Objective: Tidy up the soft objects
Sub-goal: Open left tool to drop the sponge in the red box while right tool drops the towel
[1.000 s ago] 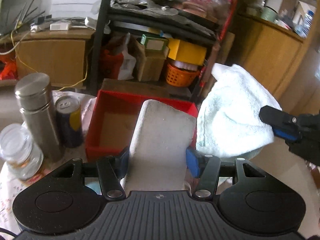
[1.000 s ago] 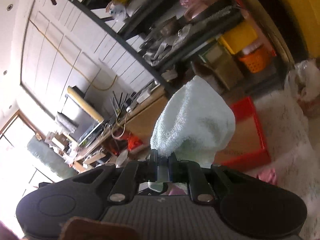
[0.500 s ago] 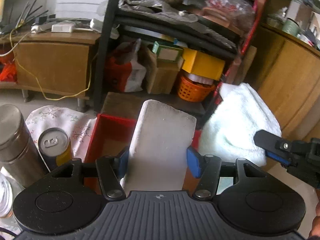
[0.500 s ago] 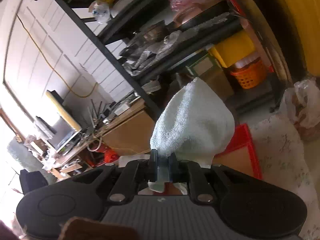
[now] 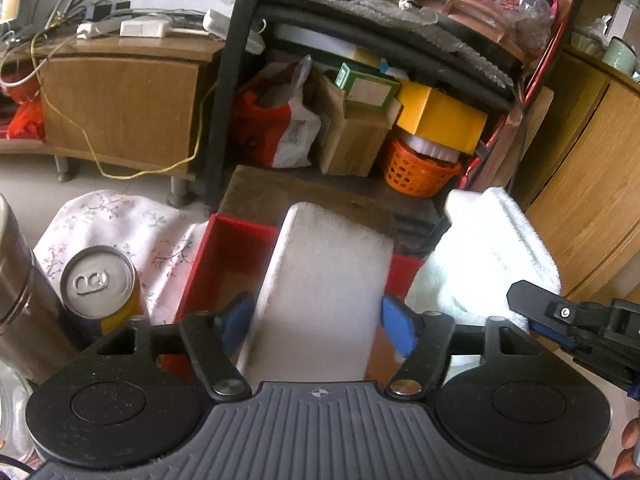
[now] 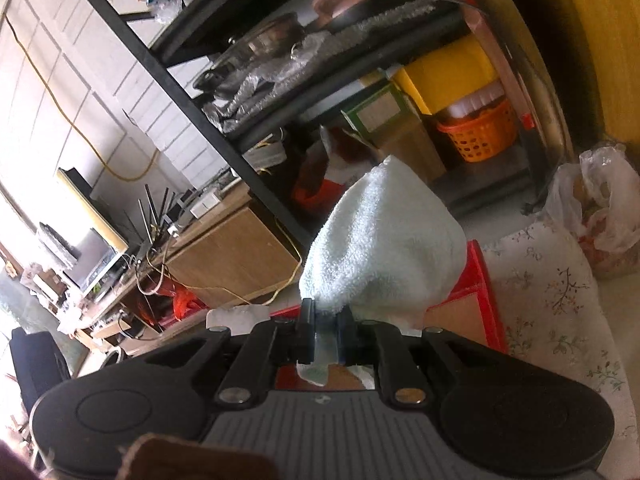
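We held the grey sponge block [image 5: 324,288] upright over the red box [image 5: 224,256], pinched between the blue pads [image 5: 236,322] of our left gripper [image 5: 318,326]. Just beside it, our right gripper [image 6: 323,336] had its fingers pressed tight on the white towel [image 6: 384,248], bunched above the box's far corner, with a drink can [image 5: 100,284] to the left.

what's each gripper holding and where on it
The left gripper clamps the white sponge block by its long sides near the lower end. The right gripper pinches the towel at its bunched bottom edge.
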Demonstrator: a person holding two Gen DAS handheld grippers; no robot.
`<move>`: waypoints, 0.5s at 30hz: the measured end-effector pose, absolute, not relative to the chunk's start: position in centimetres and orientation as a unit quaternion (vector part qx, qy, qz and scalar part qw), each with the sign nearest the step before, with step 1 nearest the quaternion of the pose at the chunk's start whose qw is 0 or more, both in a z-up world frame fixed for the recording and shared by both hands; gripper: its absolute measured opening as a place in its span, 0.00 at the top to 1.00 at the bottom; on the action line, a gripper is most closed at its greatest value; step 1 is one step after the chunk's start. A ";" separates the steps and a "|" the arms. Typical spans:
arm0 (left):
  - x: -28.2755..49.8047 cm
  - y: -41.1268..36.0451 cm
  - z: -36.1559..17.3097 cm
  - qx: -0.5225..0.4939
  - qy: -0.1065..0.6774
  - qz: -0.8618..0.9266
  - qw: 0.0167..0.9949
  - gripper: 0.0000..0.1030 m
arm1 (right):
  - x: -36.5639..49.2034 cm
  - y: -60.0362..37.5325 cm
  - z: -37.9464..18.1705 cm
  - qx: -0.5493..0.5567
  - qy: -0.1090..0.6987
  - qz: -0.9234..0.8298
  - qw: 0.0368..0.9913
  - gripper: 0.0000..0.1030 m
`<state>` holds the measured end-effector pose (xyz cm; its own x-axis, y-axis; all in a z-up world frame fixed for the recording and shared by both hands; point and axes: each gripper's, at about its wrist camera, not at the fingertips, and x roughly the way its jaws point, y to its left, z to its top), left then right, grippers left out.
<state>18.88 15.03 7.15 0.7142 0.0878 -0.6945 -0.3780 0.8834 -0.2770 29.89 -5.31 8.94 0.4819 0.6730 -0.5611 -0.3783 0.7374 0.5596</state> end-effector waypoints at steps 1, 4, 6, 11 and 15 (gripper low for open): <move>18.8 15.1 7.1 -0.205 0.356 0.131 0.902 0.24 | 29.9 -5.4 8.8 0.184 0.401 0.306 0.844 1.00; 18.7 15.0 7.3 -0.200 0.355 0.133 0.903 0.19 | 30.2 -5.7 8.5 0.191 0.409 0.300 0.840 1.00; 18.5 15.0 7.4 -0.201 0.355 0.136 0.903 0.15 | 30.3 -6.1 8.5 0.203 0.413 0.298 0.836 1.00; 18.1 14.9 7.7 -0.198 0.358 0.132 0.903 0.13 | 30.1 -6.5 9.0 0.204 0.408 0.292 0.841 0.88; 17.7 14.5 7.6 -0.194 0.367 0.116 0.902 0.12 | 29.7 -6.5 9.1 0.196 0.411 0.291 0.842 0.83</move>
<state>17.70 14.45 7.64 0.7035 0.0677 -0.7075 -0.3518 0.8981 -0.2639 29.73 -6.54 9.06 0.4930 0.6504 -0.5779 -0.3289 0.7543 0.5683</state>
